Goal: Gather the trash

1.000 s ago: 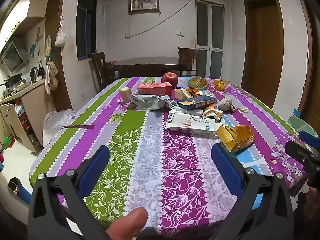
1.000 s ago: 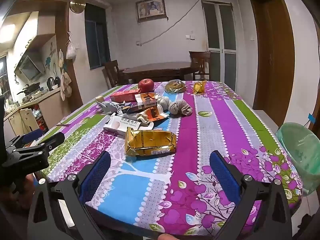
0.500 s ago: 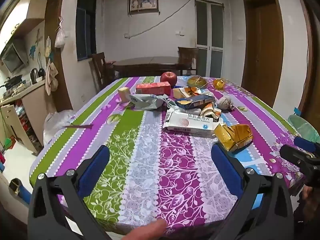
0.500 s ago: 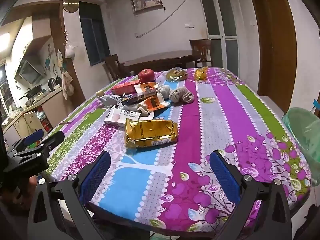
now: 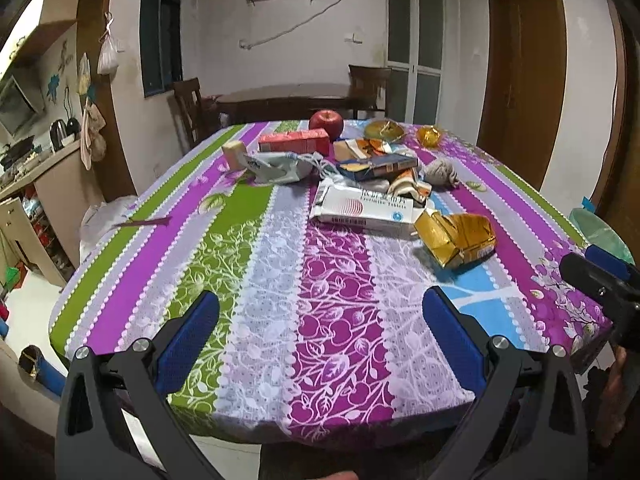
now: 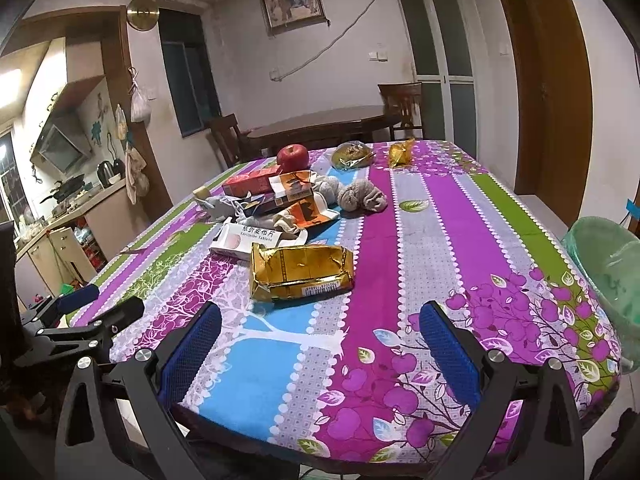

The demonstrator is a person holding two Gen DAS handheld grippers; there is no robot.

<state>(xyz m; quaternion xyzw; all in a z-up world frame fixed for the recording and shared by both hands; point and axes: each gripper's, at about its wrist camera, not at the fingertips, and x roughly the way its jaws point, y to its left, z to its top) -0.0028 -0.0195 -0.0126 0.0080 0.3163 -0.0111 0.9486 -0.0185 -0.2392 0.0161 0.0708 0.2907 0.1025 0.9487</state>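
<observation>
Crinkled glossy gold foil wrapper [image 6: 301,272] on smooth printed tablecloth [image 6: 420,240], matt cardboard box [image 5: 366,210]

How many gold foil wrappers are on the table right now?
2. A big gold pack lies nearest the right gripper, beside the white tablet box. A small gold wrapper sits at the far end. The pile may hide more.
</observation>
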